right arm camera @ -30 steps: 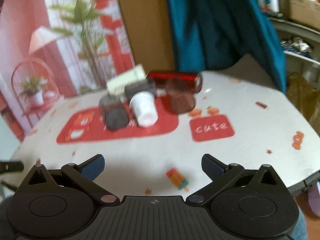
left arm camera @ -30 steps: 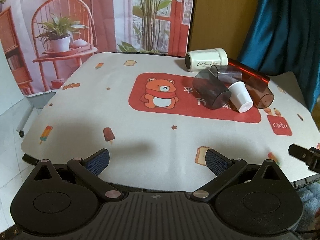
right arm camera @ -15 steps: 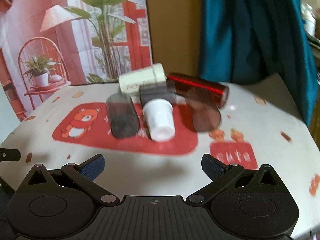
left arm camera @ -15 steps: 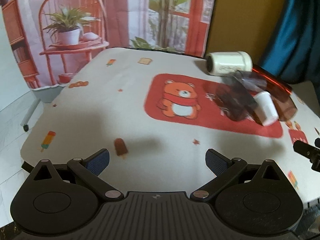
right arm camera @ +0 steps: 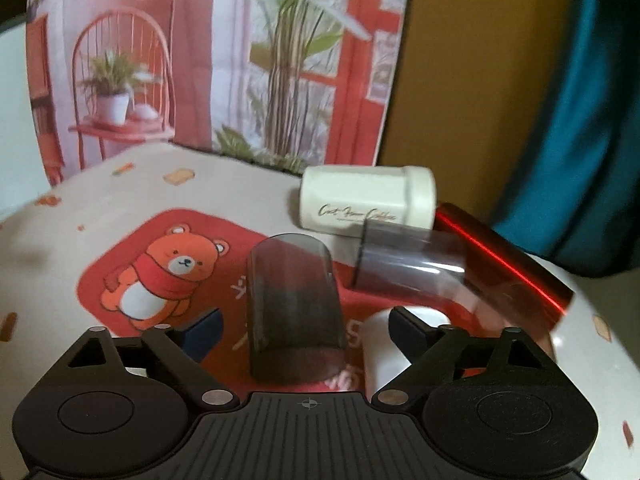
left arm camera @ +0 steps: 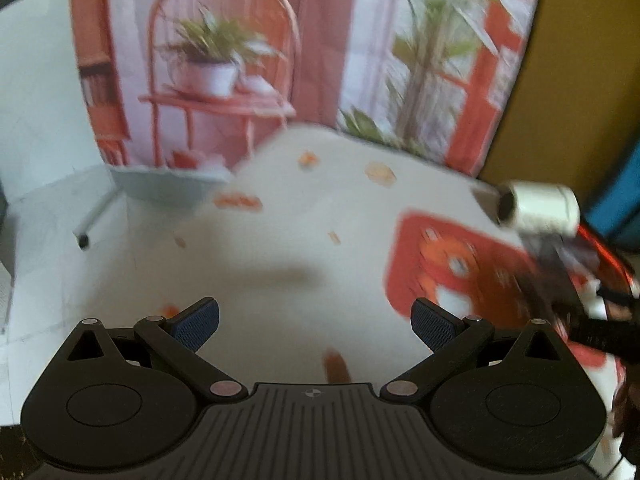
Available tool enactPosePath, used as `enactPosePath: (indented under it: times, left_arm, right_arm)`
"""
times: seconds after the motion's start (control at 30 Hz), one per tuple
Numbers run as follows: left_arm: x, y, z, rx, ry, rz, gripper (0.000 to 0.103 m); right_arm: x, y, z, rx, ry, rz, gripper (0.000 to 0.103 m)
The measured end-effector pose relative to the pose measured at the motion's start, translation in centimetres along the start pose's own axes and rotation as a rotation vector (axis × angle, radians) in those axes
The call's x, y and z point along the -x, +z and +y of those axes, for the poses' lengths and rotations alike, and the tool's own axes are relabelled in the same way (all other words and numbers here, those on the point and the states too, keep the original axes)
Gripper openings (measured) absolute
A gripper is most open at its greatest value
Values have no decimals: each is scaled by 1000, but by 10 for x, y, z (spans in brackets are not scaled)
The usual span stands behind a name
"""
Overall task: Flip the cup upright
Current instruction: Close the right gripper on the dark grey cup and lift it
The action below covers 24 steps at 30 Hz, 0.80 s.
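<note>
Several cups lie on their sides on the bear-print cloth. In the right wrist view a dark smoky cup [right arm camera: 294, 308] lies between the fingers of my right gripper [right arm camera: 306, 330], which is open around it. A small white cup [right arm camera: 380, 344] lies behind the right finger. A second smoky cup [right arm camera: 412, 266], a cream cup with script [right arm camera: 368, 202] and a red tumbler [right arm camera: 508, 272] lie behind. My left gripper [left arm camera: 314, 324] is open and empty over bare cloth; the cream cup [left arm camera: 538, 208] shows at its far right, blurred.
The table's left edge [left arm camera: 132, 240] drops to a white floor. A printed backdrop [right arm camera: 224, 60] and a teal curtain [right arm camera: 580, 140] stand behind the table. The right gripper's black tip [left arm camera: 604, 332] shows at the right in the left wrist view.
My right gripper has moved forward and down until its open fingers flank the dark smoky cup. My left gripper has swung left, away from the cups.
</note>
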State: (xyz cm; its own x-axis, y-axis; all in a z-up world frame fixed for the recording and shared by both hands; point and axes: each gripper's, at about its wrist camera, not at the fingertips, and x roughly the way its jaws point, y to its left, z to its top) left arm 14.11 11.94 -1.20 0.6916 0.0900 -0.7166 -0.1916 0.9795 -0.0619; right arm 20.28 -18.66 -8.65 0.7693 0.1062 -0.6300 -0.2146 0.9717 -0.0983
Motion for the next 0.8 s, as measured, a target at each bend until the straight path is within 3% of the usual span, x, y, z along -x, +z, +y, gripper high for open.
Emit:
enactPosePath:
  times: [0.07,0.13,0.23,0.33,0.47,0.8]
  left_arm:
    - [1,11,12,39,5,-26,103]
    - [-2,17,21,93,-5,-25,103]
    - [-10,13,28,145,-33,5,103]
    - [-17,3,24,127,-36,35,103]
    - [-21,-12,26,124,-32,54,103]
    - [-17,-30,33,145,-36,97,103]
  right_arm:
    - [-10,2,5,14,-8,19,81]
    - [-16,1,9,14,-18,36,65]
    - [-21,-2,12,15,-21,66,60]
    - [-17,-3,11,-14,0,78,60]
    - [-2,-9,19,-83,103,115,59]
    - [36,-21,96,-34,315,160,60]
